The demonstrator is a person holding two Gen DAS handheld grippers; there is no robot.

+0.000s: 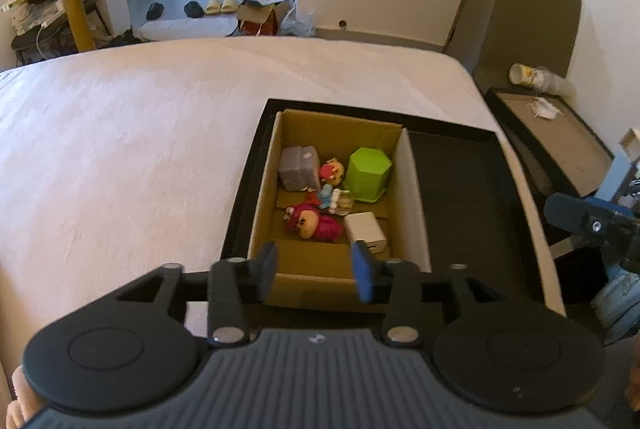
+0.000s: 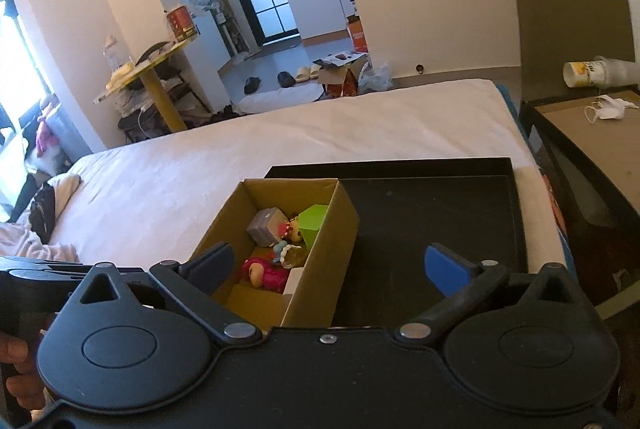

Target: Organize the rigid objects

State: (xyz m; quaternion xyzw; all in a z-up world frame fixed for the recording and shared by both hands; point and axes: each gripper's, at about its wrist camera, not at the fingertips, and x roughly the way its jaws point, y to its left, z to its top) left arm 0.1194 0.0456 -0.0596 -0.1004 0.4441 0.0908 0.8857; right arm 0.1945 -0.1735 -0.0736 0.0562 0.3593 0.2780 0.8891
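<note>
Both grippers hang empty above the near end of the cardboard box (image 1: 416,189): the left gripper (image 1: 316,269) partly open, the right gripper (image 2: 326,269) spread wide, straddling the box's right wall. Each tilts downward toward the black tray (image 2: 440,213) on the bed (image 1: 140,133). Inside the box lie a green pot (image 1: 367,173), grey cube (image 1: 298,169), pink doll (image 1: 314,225) and white charger (image 1: 366,229).
</note>
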